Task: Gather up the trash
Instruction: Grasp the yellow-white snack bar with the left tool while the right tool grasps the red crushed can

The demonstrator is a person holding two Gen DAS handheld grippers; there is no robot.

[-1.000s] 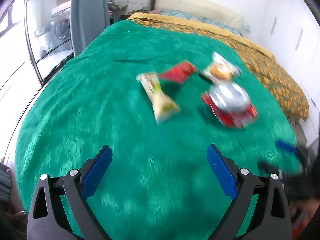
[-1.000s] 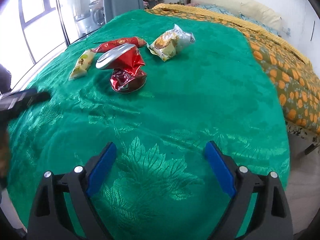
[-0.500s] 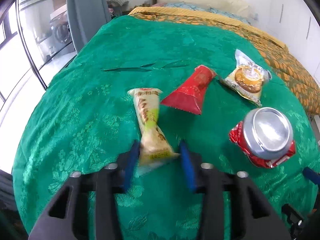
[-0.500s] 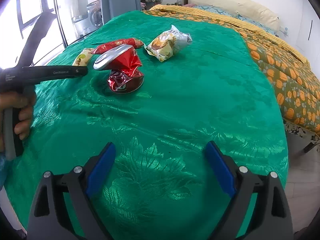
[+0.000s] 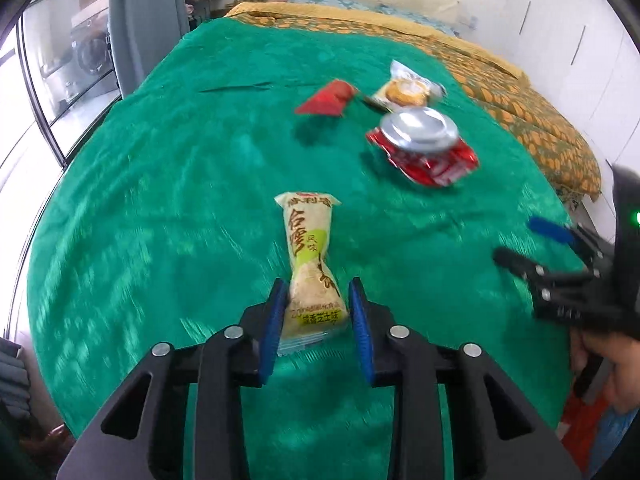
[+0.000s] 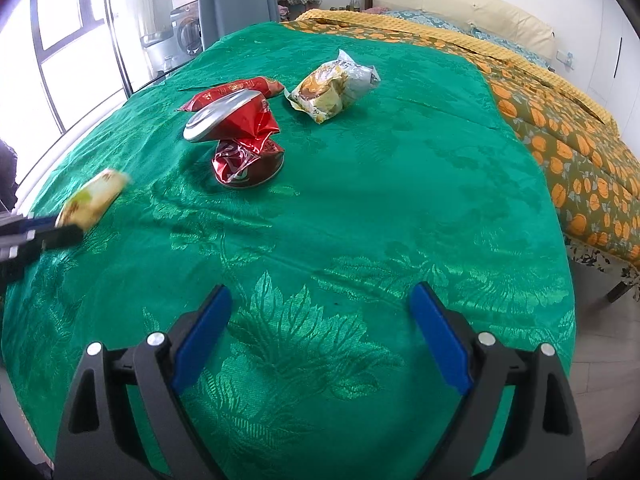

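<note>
My left gripper [image 5: 318,304] is shut on the near end of a long yellow snack wrapper [image 5: 310,256] and holds it above the green bed cover; the wrapper also shows at the left of the right wrist view [image 6: 92,198]. A crushed red can [image 5: 424,148] [image 6: 240,140], a red wrapper [image 5: 326,98] [image 6: 232,94] and a pastry packet [image 5: 408,90] [image 6: 336,86] lie on the cover further off. My right gripper [image 6: 320,320] is open and empty above the near part of the cover; it shows at the right of the left wrist view [image 5: 552,248].
The green cover [image 6: 400,184] lies over a bed with an orange patterned quilt [image 6: 560,132] on the right. A grey curtain [image 5: 144,20] and glass doors [image 5: 52,64] stand at the left. The bed's edge drops to the floor [image 6: 608,360] at the right.
My left gripper moved in, shut on the yellow wrapper's near end and pulled back with it, away from the other trash. The right gripper has hardly moved and stays open.
</note>
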